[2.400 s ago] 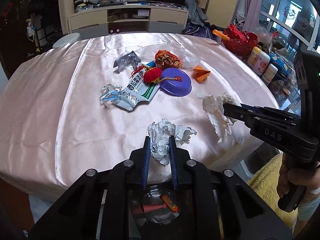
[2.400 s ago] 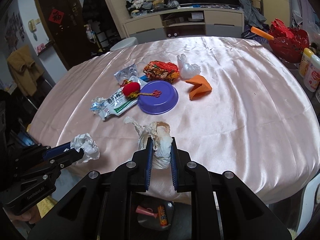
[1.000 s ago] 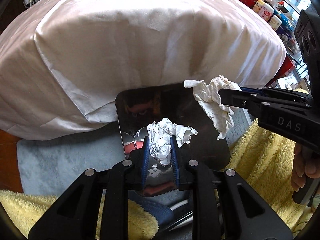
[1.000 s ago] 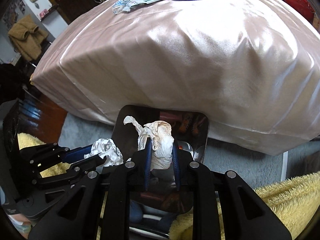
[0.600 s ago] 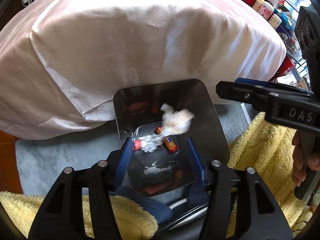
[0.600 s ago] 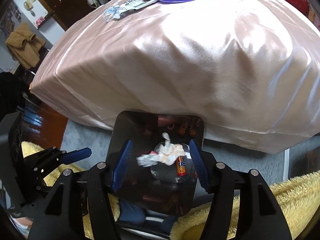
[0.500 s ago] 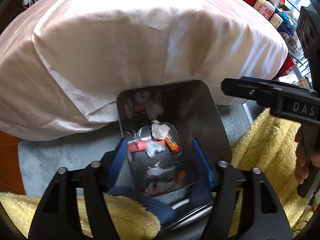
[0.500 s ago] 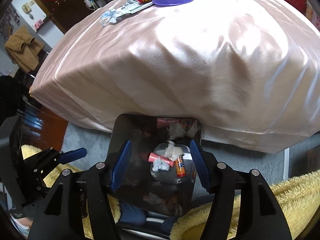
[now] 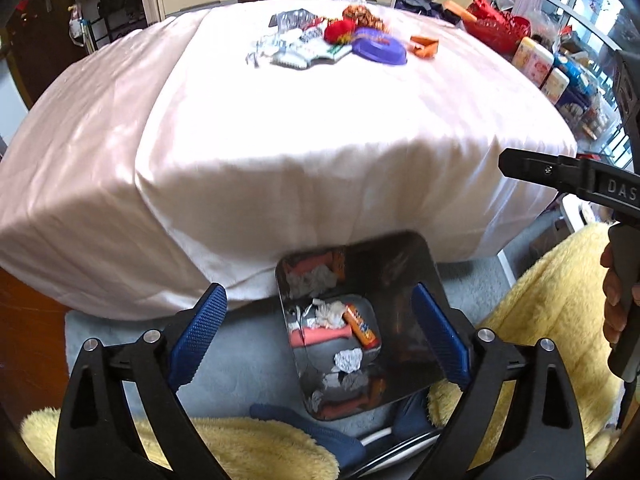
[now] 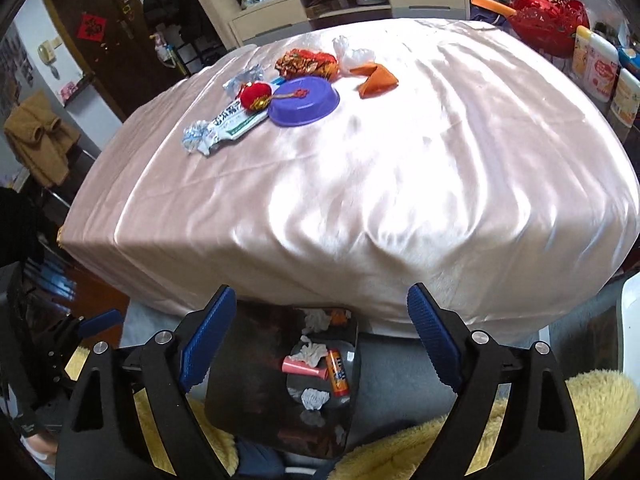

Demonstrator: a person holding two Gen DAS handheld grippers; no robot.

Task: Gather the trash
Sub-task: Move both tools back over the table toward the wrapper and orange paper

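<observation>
left hand-held gripper: jaws wide apart and opening, nothing between the pads; a second ago it was clamped on a white paper wad over the bin, and since then it has let go and lifted away.
right hand-held gripper: jaws likewise spread and opening, empty; the crumpled tissue it gripped a second ago is gone from its pads.
dropped paper: both pieces now lie in the steel bin, the tissue at the bin floor's 12 o'clock, the white wad nearer 6, beside a pink tube and an orange wrapper.
meaning for the task: two pieces look collected; both grippers are free for another trip.
trash left: on the pink-draped surface, toward 12 o'clock in both views, a printed sachet, foil scraps, a red-gold wrapper, a clear plastic wad and an orange folded piece.
doubtful items: a purple bowl and a red ornament sit among them; whether these count as trash cannot be told.
hidden or unclear: the bin's shiny walls mirror its contents, so real pieces and reflections are hard to separate; its near rim is cut off behind the gripper bodies.
cut off: in the left view the right gripper shows only as one black finger and a handle at 3 o'clock; the cluster is blurred there.
</observation>
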